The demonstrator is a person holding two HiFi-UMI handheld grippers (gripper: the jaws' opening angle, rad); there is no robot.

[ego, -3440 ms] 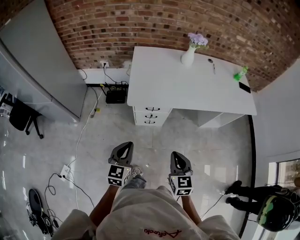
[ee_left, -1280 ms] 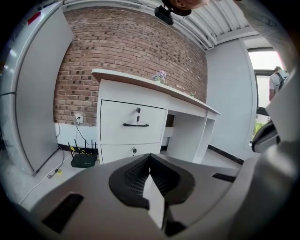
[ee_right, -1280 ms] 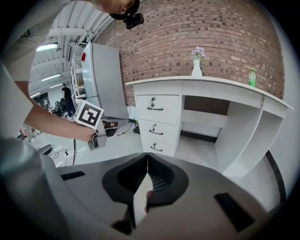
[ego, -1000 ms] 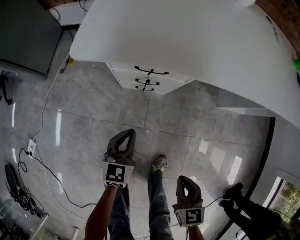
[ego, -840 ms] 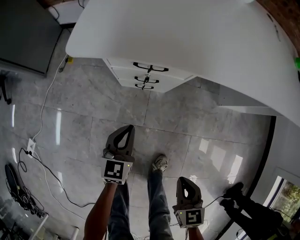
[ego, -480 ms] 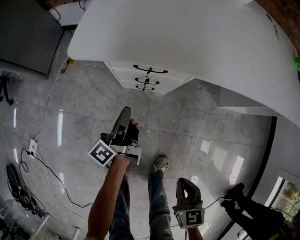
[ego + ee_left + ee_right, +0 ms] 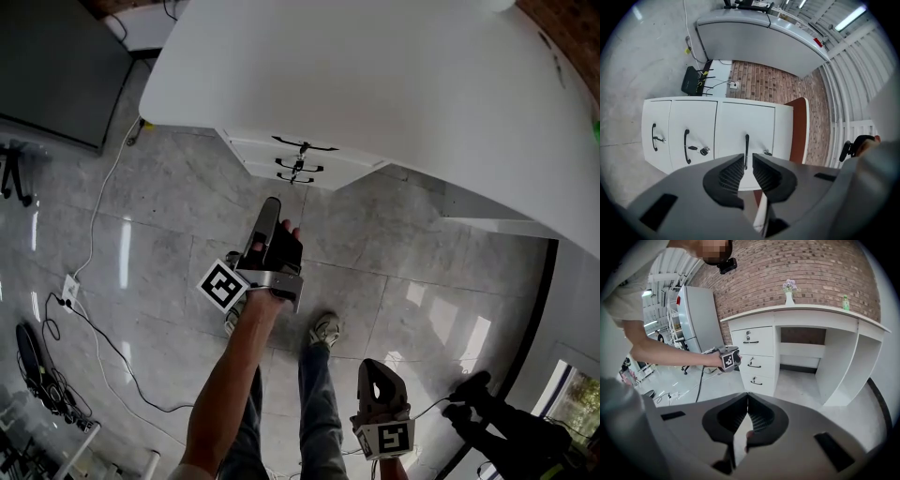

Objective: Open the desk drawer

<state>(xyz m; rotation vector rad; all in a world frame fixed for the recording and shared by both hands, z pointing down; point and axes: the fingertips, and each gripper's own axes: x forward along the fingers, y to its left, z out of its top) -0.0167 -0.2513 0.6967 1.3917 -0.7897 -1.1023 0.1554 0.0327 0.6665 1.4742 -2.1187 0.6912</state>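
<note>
The white desk (image 7: 394, 84) has three stacked drawers with black handles, the top handle (image 7: 303, 145) nearest the desktop. My left gripper (image 7: 271, 204) is held out toward them, rolled onto its side, short of the drawer fronts. In the left gripper view the top drawer's handle (image 7: 746, 150) shows through the narrow gap of the left gripper (image 7: 748, 159). Its jaws are opening and hold nothing. My right gripper (image 7: 375, 367) hangs low beside my leg. In its own view the right gripper (image 7: 747, 397) is shut and empty.
A grey refrigerator (image 7: 56, 66) stands left of the desk, with cables and a power strip (image 7: 68, 286) on the tiled floor. My shoe (image 7: 325, 330) is below the left gripper. A vase of flowers (image 7: 789, 294) and a green bottle (image 7: 844, 302) sit on the desktop.
My left gripper has gone forward toward the drawers and rolled from flat onto its side. The right gripper has stayed where it was.
</note>
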